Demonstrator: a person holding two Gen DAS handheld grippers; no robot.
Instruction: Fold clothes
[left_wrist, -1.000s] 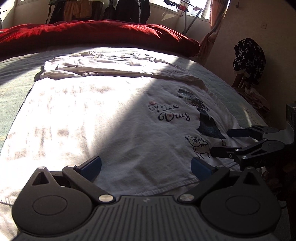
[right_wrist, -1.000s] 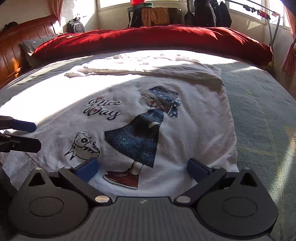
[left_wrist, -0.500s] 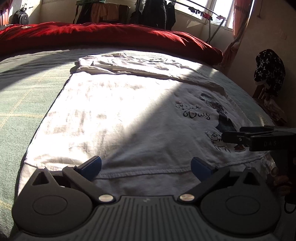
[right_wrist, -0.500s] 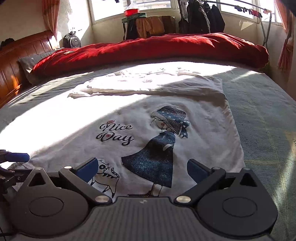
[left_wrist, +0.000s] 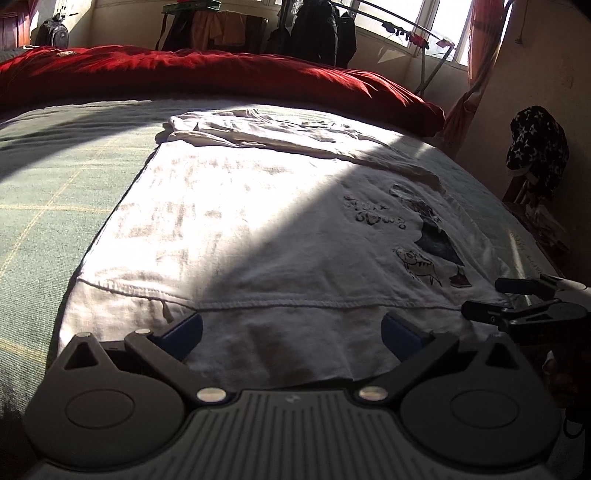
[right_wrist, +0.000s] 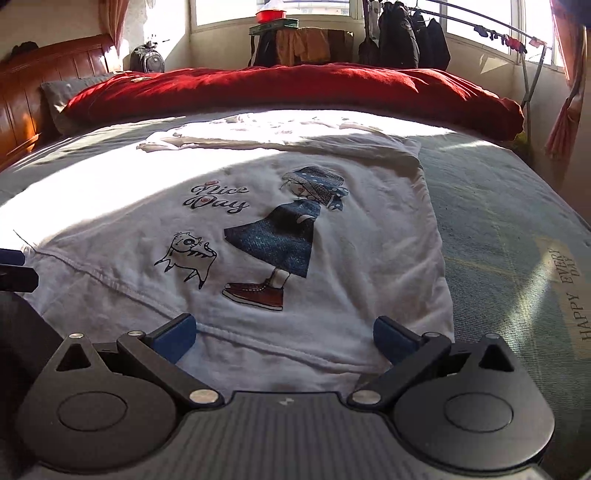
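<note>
- My right tongs (right_wrist: 284, 334): jaws wide apart, over near hem of white T-shirt (right_wrist: 332, 236).
- T-shirt flat on bed (right_wrist: 498, 221), print up.
- Left tongs (right_wrist: 14, 269) at left edge.

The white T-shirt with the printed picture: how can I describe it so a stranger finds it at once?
On the wide bed with the green checked bedsheet, look in front of the long red duvet. The white T-shirt with the printed picture lies flat nearest the grippers. Unlike the plain white folded garment behind it, it shows "Nice Day", a cat and a girl.
</note>
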